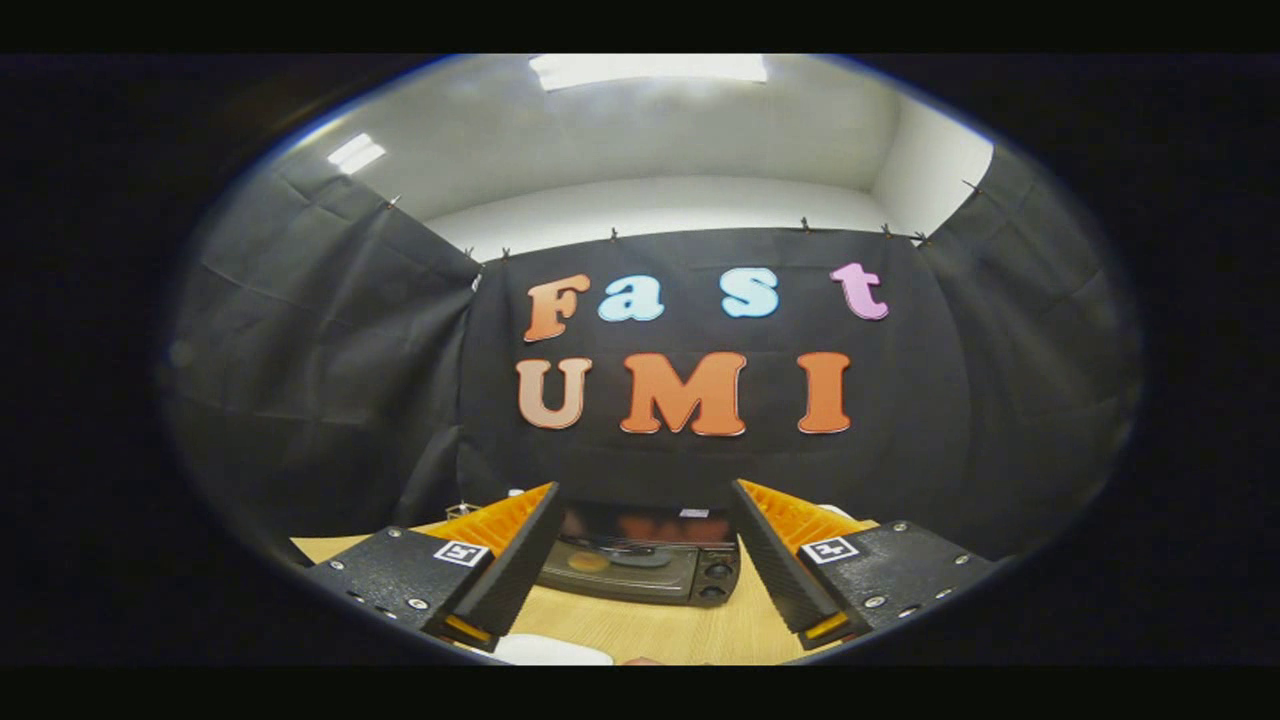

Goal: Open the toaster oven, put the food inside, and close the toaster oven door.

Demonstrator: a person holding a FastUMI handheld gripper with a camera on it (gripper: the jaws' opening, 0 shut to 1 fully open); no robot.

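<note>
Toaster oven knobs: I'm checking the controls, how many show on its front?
2. Both round dark knobs sit on the black toaster oven's right panel, one above the other, beyond the open gripper; more may be hidden.

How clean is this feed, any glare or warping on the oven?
Gripper view: strong fisheye bending, so the table edge and booth walls curve; ceiling lights blow out to white; the oven door glass carries reflections that hide its inside; it sits in dim light beyond the open gripper, whose fingers look sharp; a white thing near them is cut off.
</note>
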